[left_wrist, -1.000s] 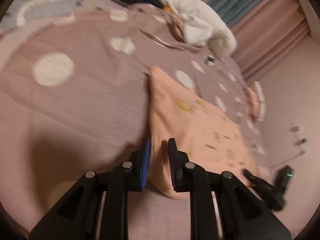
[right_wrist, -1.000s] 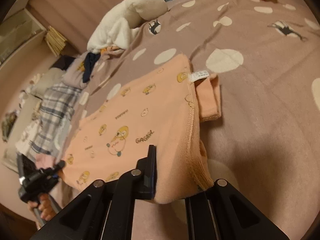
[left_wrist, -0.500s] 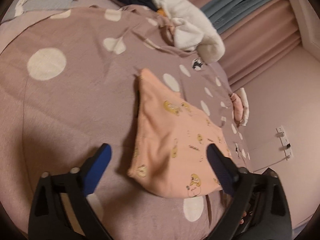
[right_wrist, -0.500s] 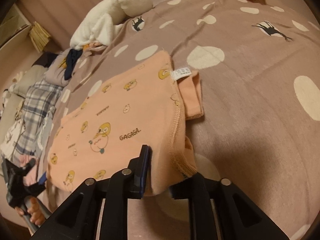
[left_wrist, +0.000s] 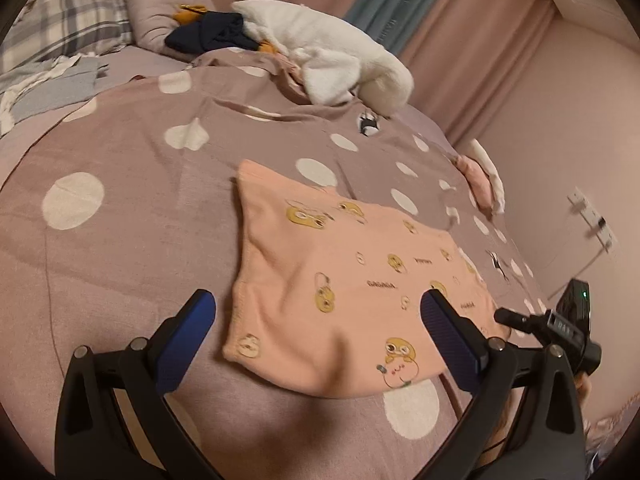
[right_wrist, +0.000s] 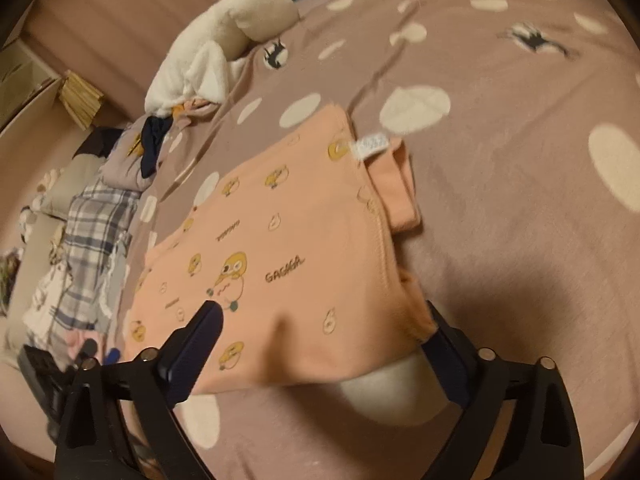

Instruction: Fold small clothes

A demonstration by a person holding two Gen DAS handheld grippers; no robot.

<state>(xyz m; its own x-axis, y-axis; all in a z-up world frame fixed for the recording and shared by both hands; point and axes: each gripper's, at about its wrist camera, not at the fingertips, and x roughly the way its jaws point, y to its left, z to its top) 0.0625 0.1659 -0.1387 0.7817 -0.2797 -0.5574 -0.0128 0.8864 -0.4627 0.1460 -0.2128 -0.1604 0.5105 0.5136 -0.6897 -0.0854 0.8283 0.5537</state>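
Note:
A small peach garment (left_wrist: 344, 280) with yellow cartoon prints lies folded flat on the mauve dotted bedspread (left_wrist: 120, 168). It also shows in the right wrist view (right_wrist: 280, 248), with a white label and a folded-under layer sticking out at its far right edge. My left gripper (left_wrist: 316, 332) is open, its fingers either side of the garment's near edge, a little above it. My right gripper (right_wrist: 324, 344) is open, its fingers straddling the garment's near corner. Neither holds anything.
A white plush blanket (left_wrist: 336, 64) and dark clothes (left_wrist: 212, 36) are heaped at the far side of the bed. Plaid fabric (right_wrist: 92, 232) lies at the left. A folded pink item (left_wrist: 480, 184) sits near the wall. The right gripper shows in the left wrist view (left_wrist: 560, 328).
Both grippers have let go of the garment and opened, the left first, then the right. The garment now lies flat on the bed and both grippers have drawn back.

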